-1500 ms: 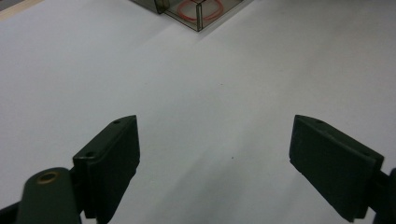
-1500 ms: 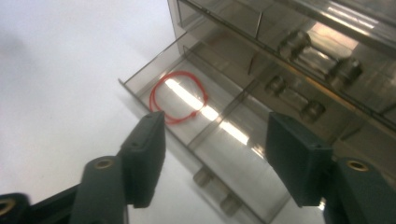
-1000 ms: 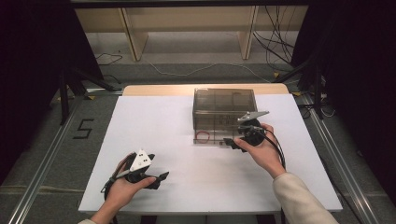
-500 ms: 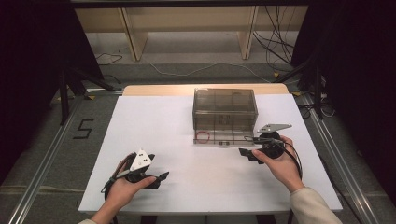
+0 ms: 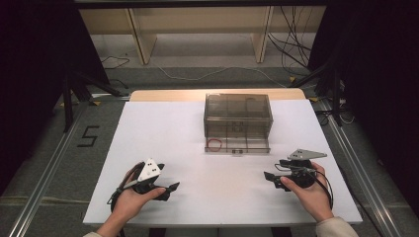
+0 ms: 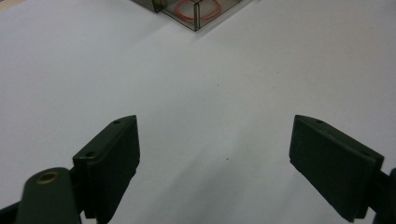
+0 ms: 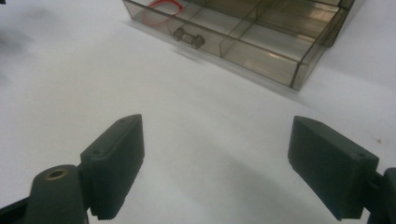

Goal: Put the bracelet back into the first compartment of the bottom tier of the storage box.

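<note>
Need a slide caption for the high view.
Both grippers, left and right, open above the white table; drawer box pulled open, red band inside.

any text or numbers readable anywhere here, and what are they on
"5" in dark strokes, on the grey floor left of the white table.
Nothing can be read on the smoky plastic drawer box, on its pulled-out drawer or on the grey plates atop the two grippers.

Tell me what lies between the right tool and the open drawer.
Nothing: bare white table separates the right tool from the drawer with its red rubber band, as the right gripper view shows.
</note>
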A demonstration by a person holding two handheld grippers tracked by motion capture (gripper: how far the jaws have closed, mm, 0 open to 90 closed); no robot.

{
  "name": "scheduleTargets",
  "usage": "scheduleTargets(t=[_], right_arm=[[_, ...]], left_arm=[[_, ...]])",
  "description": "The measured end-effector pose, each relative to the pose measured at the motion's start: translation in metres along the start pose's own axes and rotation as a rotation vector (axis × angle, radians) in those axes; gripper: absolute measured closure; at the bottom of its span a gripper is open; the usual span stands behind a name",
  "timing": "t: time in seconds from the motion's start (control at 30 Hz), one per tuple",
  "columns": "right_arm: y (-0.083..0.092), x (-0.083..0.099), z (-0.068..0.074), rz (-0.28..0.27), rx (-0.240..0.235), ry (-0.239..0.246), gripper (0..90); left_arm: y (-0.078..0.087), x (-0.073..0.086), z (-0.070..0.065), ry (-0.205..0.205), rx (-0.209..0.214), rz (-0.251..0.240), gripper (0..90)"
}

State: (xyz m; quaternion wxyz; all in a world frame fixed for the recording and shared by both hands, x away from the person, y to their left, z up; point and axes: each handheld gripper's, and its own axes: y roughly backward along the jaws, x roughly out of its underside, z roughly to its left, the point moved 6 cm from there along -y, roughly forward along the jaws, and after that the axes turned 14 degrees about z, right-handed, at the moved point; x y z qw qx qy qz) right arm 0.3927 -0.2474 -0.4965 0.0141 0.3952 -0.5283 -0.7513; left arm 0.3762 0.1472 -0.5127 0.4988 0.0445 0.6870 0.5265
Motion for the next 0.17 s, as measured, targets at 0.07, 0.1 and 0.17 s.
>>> scheduleTargets(t=[0.07,0.1,0.17], right_arm=[[0.0015,0.0046,-0.0009,-0.003,-0.001,-0.01,18.3],[0.0019,0.0062,-0.002,-0.005,0.005,-0.008,18.1],[0.0025,0.009,-0.0039,-0.004,0.007,-0.014,17.8]], left_arm=[[-0.0002,-0.0004,-0.0006,-0.002,0.003,0.0,16.2],[-0.0004,-0.0007,-0.001,-0.003,0.007,-0.002,16.2],[-0.001,-0.0014,-0.0021,-0.004,0.01,-0.002,16.2]])
